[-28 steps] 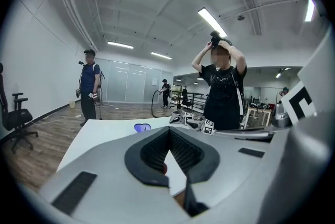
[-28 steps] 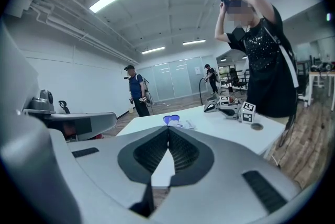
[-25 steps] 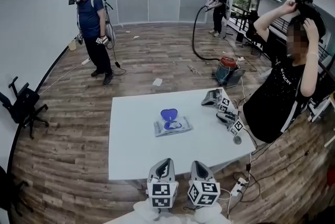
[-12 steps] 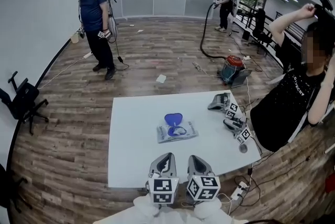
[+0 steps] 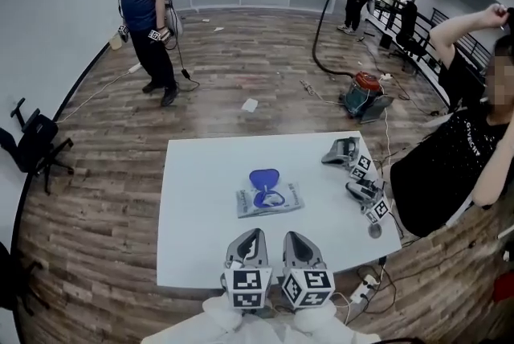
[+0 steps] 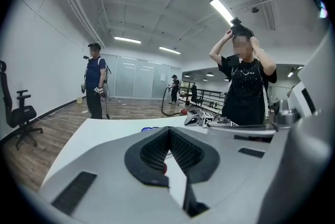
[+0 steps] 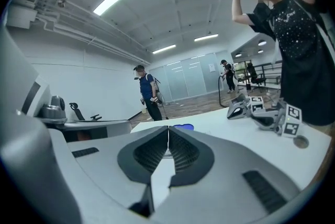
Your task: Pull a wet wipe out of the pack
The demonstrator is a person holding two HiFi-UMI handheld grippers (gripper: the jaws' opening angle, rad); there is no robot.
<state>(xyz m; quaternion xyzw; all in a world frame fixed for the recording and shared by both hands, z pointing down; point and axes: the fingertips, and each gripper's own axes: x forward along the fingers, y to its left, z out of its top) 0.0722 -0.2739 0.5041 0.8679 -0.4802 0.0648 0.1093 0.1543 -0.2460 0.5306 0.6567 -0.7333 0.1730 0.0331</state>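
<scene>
Status: wipe pack (image 5: 269, 199) lies flat near the middle of the table (image 5: 193, 230), a bit closer to the near edge than the far one. Its blue lid (image 5: 263, 177) is flipped open toward the far edge. The dispensing opening faces up, but it's too small to tell whether a wipe tab sticks out.

Left gripper (image 5: 254, 236) and right gripper (image 5: 287, 238) sit side by side over the near edge, well short of the pack. Both point toward it, roughly level. Each gripper's view shows its jaws pressed together with nothing between them. No contact with the pack, so the pull hasn't begun.

Handling, my read:
- The pack is soft film, light and probably slick, so it will likely slide or lift off the table if the wipe is tugged alone.
- Pin it with one gripper on a flat end of the film, away from the opening.
- A wipe is thin, damp and limp. Pinch the exposed fold right at the opening and take a deep bite so it doesn't slip off the pads.
- Pull up and slightly sideways, slowly. The next sheet may trail out, and a snatch may tear it.

Spare grippers (image 5: 357, 174) lie along the right edge, clear of the pack. A person (image 5: 458, 165) stands just beyond that edge.
</scene>
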